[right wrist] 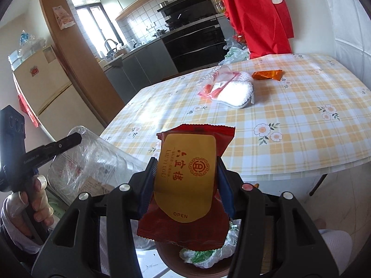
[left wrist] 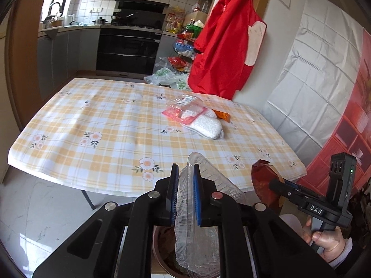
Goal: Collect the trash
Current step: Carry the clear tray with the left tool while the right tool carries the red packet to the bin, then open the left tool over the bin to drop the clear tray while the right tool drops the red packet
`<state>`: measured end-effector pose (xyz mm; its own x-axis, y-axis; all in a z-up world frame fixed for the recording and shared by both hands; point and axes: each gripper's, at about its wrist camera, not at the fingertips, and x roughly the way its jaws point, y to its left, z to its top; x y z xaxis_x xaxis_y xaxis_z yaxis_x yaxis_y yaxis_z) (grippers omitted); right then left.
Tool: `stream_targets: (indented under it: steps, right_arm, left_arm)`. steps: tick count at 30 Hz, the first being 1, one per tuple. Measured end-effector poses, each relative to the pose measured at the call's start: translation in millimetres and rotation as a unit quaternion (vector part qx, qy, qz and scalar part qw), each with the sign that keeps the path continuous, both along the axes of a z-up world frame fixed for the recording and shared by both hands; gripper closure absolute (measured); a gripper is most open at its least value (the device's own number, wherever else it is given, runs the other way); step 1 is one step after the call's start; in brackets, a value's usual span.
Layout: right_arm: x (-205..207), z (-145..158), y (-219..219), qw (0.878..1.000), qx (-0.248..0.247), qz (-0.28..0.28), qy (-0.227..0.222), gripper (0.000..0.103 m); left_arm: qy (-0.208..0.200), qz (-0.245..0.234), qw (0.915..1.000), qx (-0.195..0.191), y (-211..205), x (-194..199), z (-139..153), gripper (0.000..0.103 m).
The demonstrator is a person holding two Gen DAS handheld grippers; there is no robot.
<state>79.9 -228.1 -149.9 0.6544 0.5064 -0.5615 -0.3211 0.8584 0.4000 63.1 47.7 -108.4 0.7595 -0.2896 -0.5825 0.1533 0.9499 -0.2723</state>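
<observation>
My left gripper (left wrist: 186,170) is shut on a clear plastic tray (left wrist: 204,210), held in front of the table's near edge and above a brown bin (left wrist: 162,250). My right gripper (right wrist: 185,162) is shut on a red and gold snack wrapper (right wrist: 187,185), held above the same bin (right wrist: 199,266), which holds a crumpled white and green bag. The wrapper also shows in the left wrist view (left wrist: 264,180), and the tray in the right wrist view (right wrist: 92,159). On the table lie a white scrubbing pad under a clear bag (left wrist: 199,120) and an orange packet (left wrist: 222,115).
The table has a yellow checked cloth (left wrist: 104,125). A red apron (left wrist: 227,46) hangs at the wall behind it. Plastic bags (left wrist: 167,76) lie on the floor beyond the table. Kitchen counter and oven (left wrist: 129,46) stand at the back. A fridge (right wrist: 39,88) stands at the left.
</observation>
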Motion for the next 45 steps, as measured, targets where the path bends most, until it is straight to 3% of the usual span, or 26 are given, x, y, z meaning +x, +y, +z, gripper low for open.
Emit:
stream_targets:
  steps: [14,18,25,33,39,41,42,43,45]
  right_arm:
    - [5.0,-15.3,11.0,0.999,-0.009,0.017,0.028,0.049]
    - [3.8,-16.6,8.3,0.999,-0.01,0.01,0.029,0.043]
    - [5.6,-9.5,-6.7,0.999,-0.013,-0.033,0.011,0.019]
    - [10.3,-11.7,-36.0,0.997,0.006,-0.071,0.01,0.018]
    - [12.8,-22.6,-47.9,0.996,0.017,-0.083,0.023,0.018]
    - [13.1,-25.0,-49.1,0.996,0.017,-0.083,0.026,0.018]
    - [13.4,-26.1,-50.1,0.996,0.018,-0.084,0.027,0.018]
    - [13.7,-26.6,-50.8,0.996,0.018,-0.085,0.027,0.018]
    - [13.7,-27.6,-51.9,0.996,0.019,-0.087,0.027,0.018]
  left_arm:
    - [-0.01,0.035,0.9989,0.028,13.2,-1.1,7.3,0.091]
    - [-0.009,0.031,0.9989,0.033,10.0,-0.8,7.0,0.091]
    - [-0.004,0.014,0.9985,0.053,-7.0,0.7,3.4,0.091]
    - [0.001,-0.005,0.9954,0.096,-35.1,6.2,-2.9,0.09]
    - [0.015,-0.023,0.9944,0.103,-53.1,12.1,-11.6,0.089]
    - [0.019,-0.039,0.9948,0.092,-61.1,13.8,-15.0,0.085]
    - [0.022,-0.053,0.9952,0.079,-65.3,14.7,-17.0,0.078]
    - [0.027,-0.065,0.9953,0.067,-68.6,15.4,-18.6,0.058]
    - [0.034,-0.088,0.9949,0.034,-72.9,15.1,-19.9,0.029]
